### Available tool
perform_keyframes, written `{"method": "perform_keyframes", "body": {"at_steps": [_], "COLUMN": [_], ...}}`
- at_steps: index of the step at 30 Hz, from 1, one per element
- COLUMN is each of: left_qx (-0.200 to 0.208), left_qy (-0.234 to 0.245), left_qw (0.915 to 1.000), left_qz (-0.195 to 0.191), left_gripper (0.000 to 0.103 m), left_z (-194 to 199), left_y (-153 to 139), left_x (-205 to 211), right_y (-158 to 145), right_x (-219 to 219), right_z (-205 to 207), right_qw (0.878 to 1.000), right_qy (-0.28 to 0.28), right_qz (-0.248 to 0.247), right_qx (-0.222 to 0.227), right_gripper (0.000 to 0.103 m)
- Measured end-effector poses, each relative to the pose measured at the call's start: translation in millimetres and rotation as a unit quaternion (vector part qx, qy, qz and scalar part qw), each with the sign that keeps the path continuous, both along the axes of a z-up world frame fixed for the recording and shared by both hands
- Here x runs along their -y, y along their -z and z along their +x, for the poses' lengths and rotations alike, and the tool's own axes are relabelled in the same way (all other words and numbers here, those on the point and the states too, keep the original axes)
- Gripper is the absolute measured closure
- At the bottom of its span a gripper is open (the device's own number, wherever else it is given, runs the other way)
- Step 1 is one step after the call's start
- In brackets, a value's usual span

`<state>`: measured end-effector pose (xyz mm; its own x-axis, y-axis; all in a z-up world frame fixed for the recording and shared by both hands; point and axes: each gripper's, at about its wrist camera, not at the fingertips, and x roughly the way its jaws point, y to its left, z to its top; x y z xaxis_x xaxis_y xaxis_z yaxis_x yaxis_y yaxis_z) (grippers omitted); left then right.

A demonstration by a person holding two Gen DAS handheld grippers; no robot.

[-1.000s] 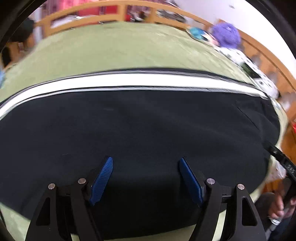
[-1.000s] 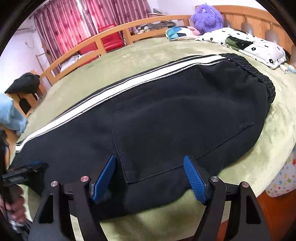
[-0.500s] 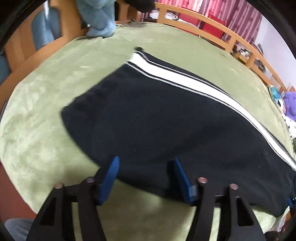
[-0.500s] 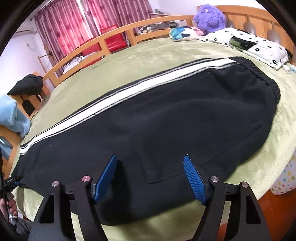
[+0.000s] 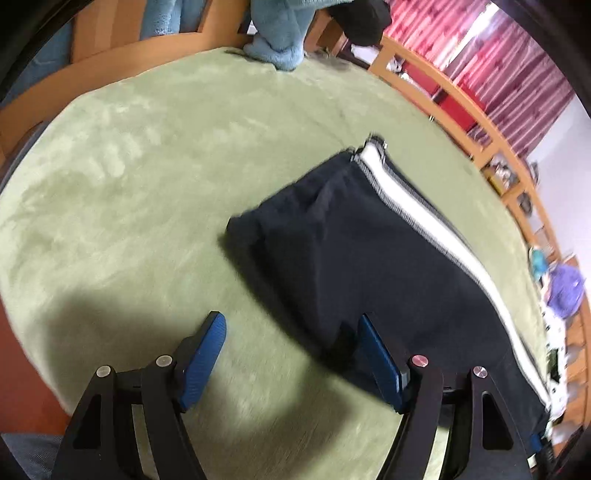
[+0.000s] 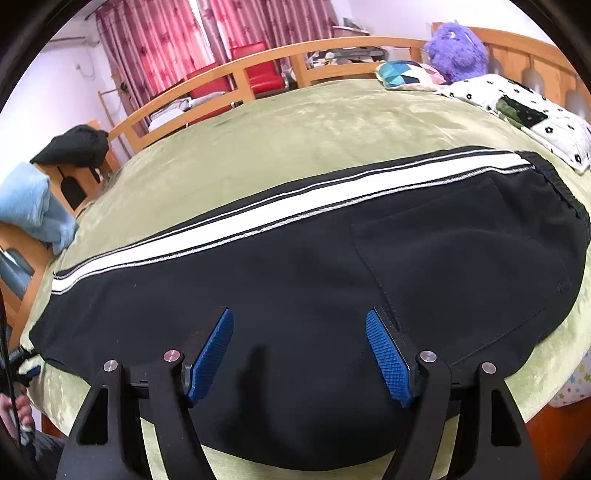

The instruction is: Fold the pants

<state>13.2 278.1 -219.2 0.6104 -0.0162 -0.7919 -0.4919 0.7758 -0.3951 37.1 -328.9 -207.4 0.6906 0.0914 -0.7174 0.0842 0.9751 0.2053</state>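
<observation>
Black pants [image 6: 332, 280] with a white side stripe [image 6: 258, 218] lie flat and lengthwise on the green bed cover [image 6: 295, 140]. Their waistband [image 6: 557, 192] is at the right and a back pocket [image 6: 461, 258] faces up. My right gripper [image 6: 299, 343] hovers open over the near edge of the pants' middle, with nothing between its blue pads. In the left wrist view the leg hems [image 5: 295, 210] end the pants [image 5: 369, 266]. My left gripper [image 5: 291, 339] straddles their near edge close to the hem. Its jaws are opening and grip nothing.
A wooden bed rail [image 6: 258, 70] runs round the far side. A light-blue fluffy blanket [image 5: 280, 33] and a black garment [image 6: 74, 147] hang at the foot end. Pillows [image 6: 517, 107] and a purple plush toy [image 6: 458, 51] lie beyond the waistband. A hand [image 6: 18, 410] shows at the left edge.
The left gripper swept along the pants from their middle to the hem end and rolled; its jaws narrowed, then widened. The right gripper shifted left, off the pocket, still open.
</observation>
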Motion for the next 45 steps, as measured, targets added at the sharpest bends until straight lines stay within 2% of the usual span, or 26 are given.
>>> {"method": "perform_keyframes", "body": {"at_steps": [8,11,13,15,23,28,33,35,38,42,45], "left_qx": [0.004,0.013,0.013,0.015,0.037,0.058,0.096,0.114,0.140,0.170,0.194], "left_qy": [-0.028,-0.046,-0.047,-0.046,-0.050,-0.045,-0.031,-0.019,0.013,0.063,0.112], "left_qw": [0.9989,0.9979,0.9982,0.9985,0.9962,0.9964,0.9949,0.9933,0.9895,0.9787,0.9660], "left_qz": [-0.038,-0.045,-0.034,-0.025,-0.061,-0.042,-0.008,0.001,0.031,0.096,0.129], "left_gripper": [0.034,0.043,0.052,0.056,0.057,0.082,0.090,0.090,0.091,0.092,0.092], "left_z": [37,35,35,35,33,24,16,14,11,13,18], "left_y": [9,11,13,15,21,15,-19,-40,-77,-129,-164], "left_x": [-14,-16,-15,-15,-25,-20,-4,8,34,90,149], "right_y": [-1,-3,-3,-3,-5,-12,-16,-15,-14,-15,-15], "right_x": [-1,-1,-1,-2,-16,-20,-19,-18,-17,-10,-2], "right_z": [4,8,12,14,10,1,-9,-12,-14,-23,-31], "right_qw": [1.000,1.000,1.000,0.999,1.000,1.000,1.000,1.000,1.000,1.000,0.999], "right_qy": [0.008,0.007,0.005,0.005,0.004,0.003,0.005,-0.004,-0.012,-0.015,-0.026], "right_qz": [-0.004,0.005,0.019,0.028,0.014,0.006,-0.001,-0.003,0.002,0.010,0.017], "right_qx": [-0.011,-0.015,-0.020,-0.024,-0.019,-0.005,0.009,0.007,0.009,0.024,0.035], "right_gripper": [0.029,0.029,0.029,0.029,0.029,0.030,0.035,0.044,0.045,0.045,0.045]}}
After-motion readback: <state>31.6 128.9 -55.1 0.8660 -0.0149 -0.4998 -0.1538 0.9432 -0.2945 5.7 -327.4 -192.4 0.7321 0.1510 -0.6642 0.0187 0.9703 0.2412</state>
